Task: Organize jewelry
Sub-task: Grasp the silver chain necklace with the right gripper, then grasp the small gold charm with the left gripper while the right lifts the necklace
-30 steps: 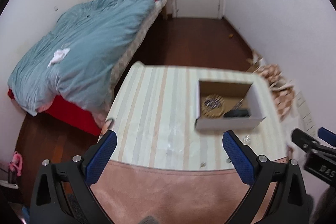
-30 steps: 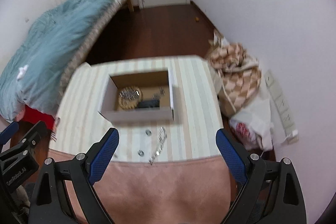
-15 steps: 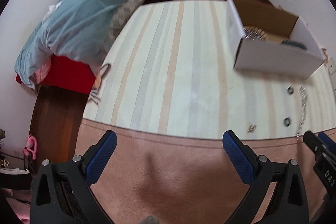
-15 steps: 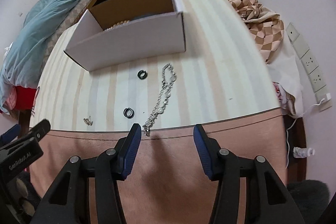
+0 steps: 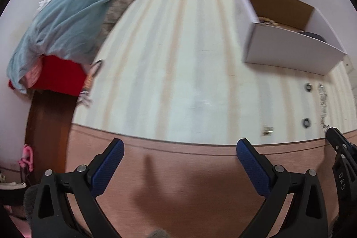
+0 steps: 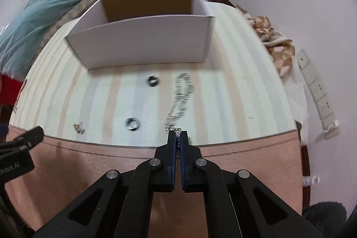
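Now right tongs (image 6: 178, 135) have just closed, pinching the chain (image 6: 181, 96) at its near end. Chain runs straight ahead toward the box (image 6: 142, 44). Left tongs (image 5: 178, 148) gape, empty.

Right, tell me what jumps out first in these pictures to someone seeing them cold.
The right gripper, jaws just closed, pinches the near end of a silver chain on the striped table. Behind the chain stands an open white box, and two dark rings lie left of the chain. The left gripper hangs open over the table's near edge.
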`<control>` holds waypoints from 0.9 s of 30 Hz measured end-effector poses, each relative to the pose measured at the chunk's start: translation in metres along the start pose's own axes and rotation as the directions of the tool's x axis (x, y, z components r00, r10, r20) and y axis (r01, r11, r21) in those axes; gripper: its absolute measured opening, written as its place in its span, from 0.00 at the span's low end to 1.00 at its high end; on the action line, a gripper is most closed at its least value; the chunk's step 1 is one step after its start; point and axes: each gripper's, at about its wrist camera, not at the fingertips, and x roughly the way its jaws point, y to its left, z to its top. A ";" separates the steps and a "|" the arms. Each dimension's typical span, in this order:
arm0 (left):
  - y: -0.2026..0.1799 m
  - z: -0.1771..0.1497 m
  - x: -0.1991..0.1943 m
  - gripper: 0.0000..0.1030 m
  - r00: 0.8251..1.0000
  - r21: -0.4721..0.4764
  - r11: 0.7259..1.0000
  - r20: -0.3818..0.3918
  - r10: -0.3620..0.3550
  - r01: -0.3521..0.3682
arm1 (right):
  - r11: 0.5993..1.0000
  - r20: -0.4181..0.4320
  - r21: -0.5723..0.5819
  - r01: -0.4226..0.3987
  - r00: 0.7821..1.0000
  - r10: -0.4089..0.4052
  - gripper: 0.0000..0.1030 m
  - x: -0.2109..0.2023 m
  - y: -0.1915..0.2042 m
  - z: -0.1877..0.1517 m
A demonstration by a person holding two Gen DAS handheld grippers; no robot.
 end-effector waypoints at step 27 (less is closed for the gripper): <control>-0.070 -0.003 0.003 0.10 0.981 0.064 0.979 0.009 -0.195 0.194 | 0.989 -0.003 0.145 0.029 1.000 -0.029 0.03 -0.012 -0.054 0.009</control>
